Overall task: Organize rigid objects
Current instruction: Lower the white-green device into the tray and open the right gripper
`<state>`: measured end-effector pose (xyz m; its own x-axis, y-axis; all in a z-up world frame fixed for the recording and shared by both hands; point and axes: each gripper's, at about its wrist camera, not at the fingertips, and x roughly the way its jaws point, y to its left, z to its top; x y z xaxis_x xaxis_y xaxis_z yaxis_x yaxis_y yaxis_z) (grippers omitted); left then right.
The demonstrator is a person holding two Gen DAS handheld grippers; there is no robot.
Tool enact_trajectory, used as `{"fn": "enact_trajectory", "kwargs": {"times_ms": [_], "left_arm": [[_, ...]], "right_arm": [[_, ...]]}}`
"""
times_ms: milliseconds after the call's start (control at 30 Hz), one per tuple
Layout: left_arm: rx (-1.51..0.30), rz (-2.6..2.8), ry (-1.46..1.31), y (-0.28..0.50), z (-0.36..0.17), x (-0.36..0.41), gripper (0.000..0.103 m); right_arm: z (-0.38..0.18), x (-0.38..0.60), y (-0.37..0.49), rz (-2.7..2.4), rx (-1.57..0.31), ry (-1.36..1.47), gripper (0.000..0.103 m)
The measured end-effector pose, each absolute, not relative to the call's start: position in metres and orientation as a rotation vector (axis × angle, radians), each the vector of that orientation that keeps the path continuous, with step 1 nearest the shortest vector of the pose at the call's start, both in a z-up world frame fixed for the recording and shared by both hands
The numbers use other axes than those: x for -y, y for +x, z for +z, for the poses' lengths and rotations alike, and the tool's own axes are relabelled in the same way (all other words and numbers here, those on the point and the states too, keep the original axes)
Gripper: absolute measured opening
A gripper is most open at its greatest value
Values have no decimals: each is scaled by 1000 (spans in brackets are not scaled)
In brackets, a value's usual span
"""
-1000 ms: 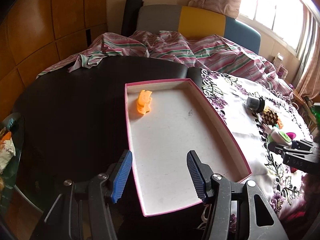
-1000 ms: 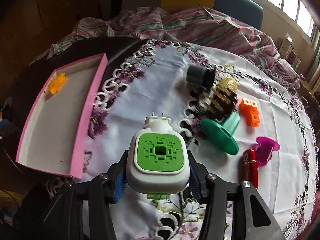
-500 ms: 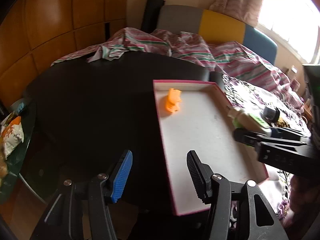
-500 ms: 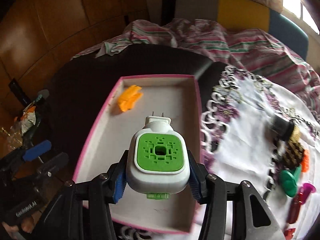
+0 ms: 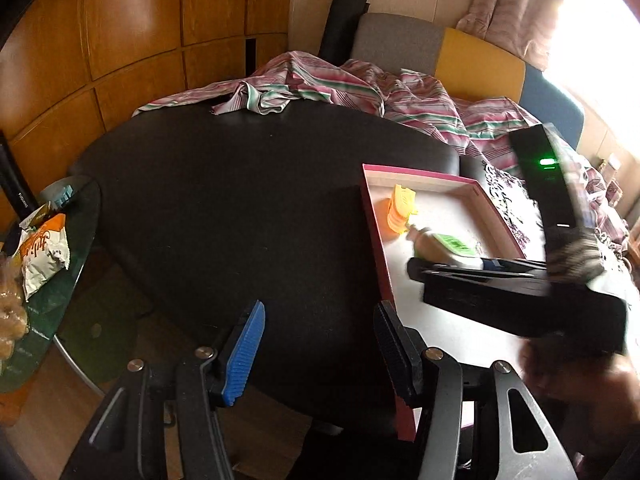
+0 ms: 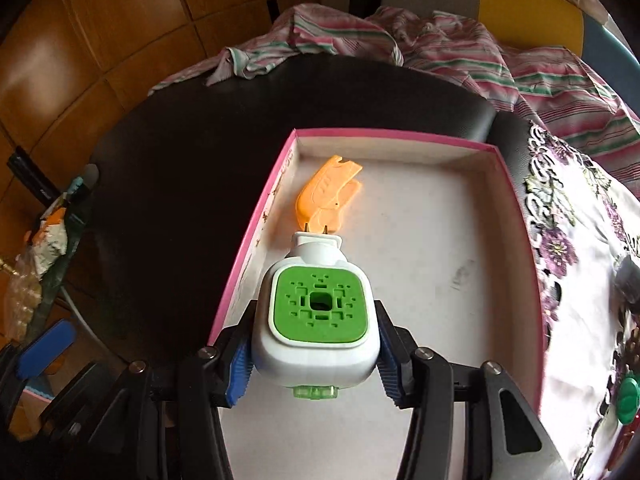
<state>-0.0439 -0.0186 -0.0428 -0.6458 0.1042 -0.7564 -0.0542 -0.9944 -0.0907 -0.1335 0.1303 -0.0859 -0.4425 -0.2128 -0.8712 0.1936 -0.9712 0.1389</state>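
My right gripper (image 6: 316, 364) is shut on a white plug-in device with a green top (image 6: 318, 312) and holds it over the pink-walled box (image 6: 256, 232), its prongs pointing at an orange plastic piece (image 6: 328, 196) lying in the box's far left corner. In the left wrist view the right gripper (image 5: 456, 268) reaches into the box (image 5: 374, 240) from the right with the device (image 5: 444, 246) beside the orange piece (image 5: 402, 208). My left gripper (image 5: 320, 352) is open and empty over the black table (image 5: 240, 200), left of the box.
A floral tablecloth (image 6: 580, 280) right of the box carries a green piece (image 6: 628, 398) and dark blurred items. Striped fabric (image 5: 360, 84) lies at the table's far edge. A glass side table (image 5: 52, 280) with snack bags stands at the left.
My right gripper has carried the plug-in device from the tablecloth leftwards over the box, close to the orange piece. My left gripper has shifted left, away from the box, and stays open.
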Motion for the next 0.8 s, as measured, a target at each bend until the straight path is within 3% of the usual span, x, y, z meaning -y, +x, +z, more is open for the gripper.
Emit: {"fn": "enact_trajectory", "kwargs": {"times_ms": [333,567,800], "left_arm": [[100,2772,-1291,-43,-44,23,58],[99,2779,-1293,-39,-44,24,58],[108,2787,-1299,-38,-45,28,58]], "right_arm": [[-91,-114,-134,-2492,-58,1483,53],[-77,-116,-120,-2567,-97,1404,65],[-55,-119,-106,-2687,-160,1333,66]]}}
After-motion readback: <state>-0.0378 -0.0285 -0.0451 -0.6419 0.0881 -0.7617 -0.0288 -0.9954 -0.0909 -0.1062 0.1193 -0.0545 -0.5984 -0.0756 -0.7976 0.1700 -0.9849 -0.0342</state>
